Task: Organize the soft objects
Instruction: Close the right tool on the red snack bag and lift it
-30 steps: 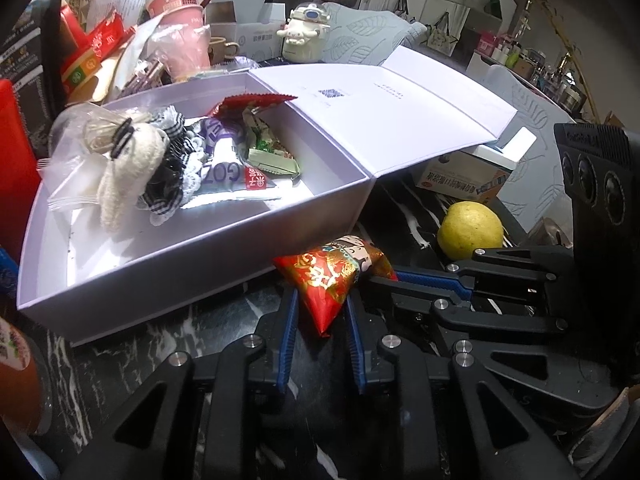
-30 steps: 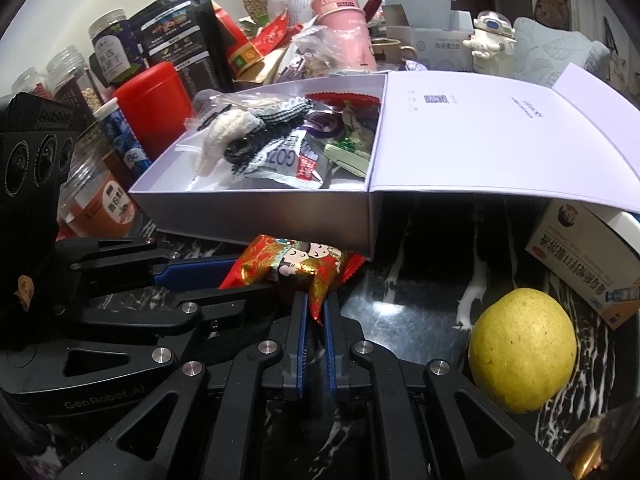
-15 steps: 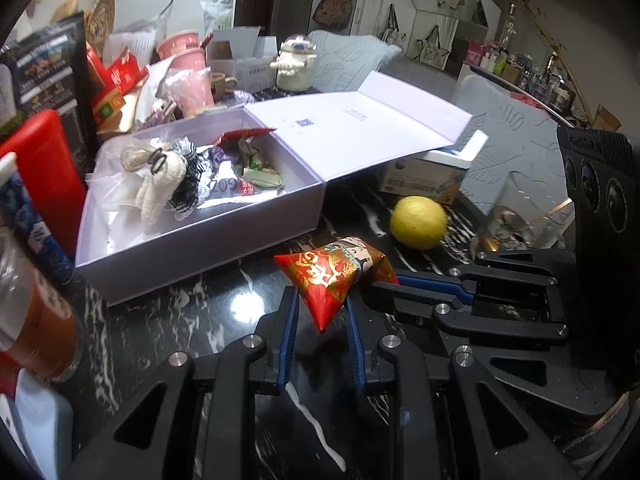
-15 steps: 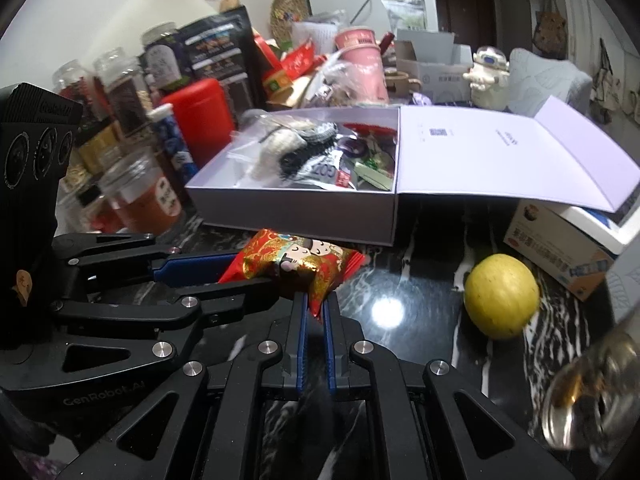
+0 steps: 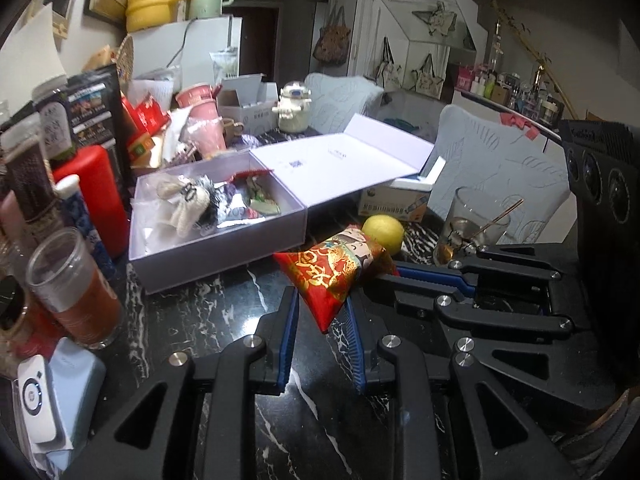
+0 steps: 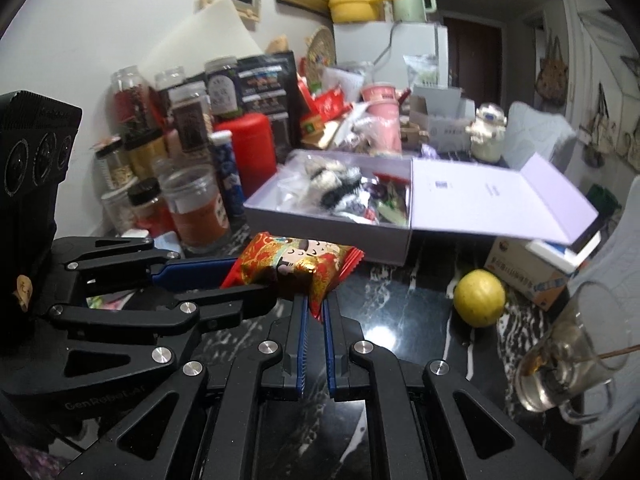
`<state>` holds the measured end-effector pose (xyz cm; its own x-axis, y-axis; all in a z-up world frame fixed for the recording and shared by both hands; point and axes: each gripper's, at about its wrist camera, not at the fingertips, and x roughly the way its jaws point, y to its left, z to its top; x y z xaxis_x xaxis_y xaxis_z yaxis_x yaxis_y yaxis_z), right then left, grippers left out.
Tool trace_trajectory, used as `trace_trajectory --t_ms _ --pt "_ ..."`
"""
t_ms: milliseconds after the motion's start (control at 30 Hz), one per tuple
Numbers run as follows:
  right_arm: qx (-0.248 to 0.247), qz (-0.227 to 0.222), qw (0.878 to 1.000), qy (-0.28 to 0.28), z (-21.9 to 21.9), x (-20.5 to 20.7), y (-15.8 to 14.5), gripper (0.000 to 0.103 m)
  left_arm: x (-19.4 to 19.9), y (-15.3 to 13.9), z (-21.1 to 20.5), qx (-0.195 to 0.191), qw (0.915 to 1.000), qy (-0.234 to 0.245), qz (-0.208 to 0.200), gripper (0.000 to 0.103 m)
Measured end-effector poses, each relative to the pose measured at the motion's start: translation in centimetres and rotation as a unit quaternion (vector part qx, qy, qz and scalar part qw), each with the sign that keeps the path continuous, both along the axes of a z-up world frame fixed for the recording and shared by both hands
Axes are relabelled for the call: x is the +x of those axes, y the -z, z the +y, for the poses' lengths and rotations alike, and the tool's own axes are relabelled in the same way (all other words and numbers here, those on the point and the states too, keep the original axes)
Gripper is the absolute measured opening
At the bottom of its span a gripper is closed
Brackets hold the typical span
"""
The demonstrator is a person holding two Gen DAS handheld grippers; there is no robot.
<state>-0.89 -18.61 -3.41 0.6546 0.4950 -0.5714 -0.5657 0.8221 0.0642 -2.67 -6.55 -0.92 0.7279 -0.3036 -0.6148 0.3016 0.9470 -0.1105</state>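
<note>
Both grippers have lifted back from the open lilac cardboard box [image 5: 216, 264] – left gripper [image 5: 322, 312] and right gripper [image 6: 316, 306] each clamp the red-and-gold foil snack pouch [image 5: 324, 272] above the table – so boxing it remains, other soft items already inside.

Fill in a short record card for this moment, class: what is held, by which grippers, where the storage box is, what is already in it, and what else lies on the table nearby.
Held item: red snack packet, clear of the table
Left gripper: fingers shut on one end of the packet
Right gripper: fingers shut on the other end
Storage box: lavender, lid open, beyond the packet
In the box: a knitted cream toy in clear wrap, other wrapped snacks
Nearby: yellow lemon, glass mug with a spoon
</note>
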Motion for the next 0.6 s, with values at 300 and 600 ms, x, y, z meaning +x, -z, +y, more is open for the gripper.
trace_trajectory --t_ms 300,600 --pt "0.001 -0.057 0.998 -0.002 0.8 -1.0 -4.1 0.008 -1.1 -3.6 1.1 -0.005 0.9986 -0.009 -0.051 0.023" --pt "0.005 -0.09 0.996 -0.007 2.3 0.9 -7.0 0.008 1.6 -6.5 2.8 0.003 0.9961 -0.014 -0.087 0.023"
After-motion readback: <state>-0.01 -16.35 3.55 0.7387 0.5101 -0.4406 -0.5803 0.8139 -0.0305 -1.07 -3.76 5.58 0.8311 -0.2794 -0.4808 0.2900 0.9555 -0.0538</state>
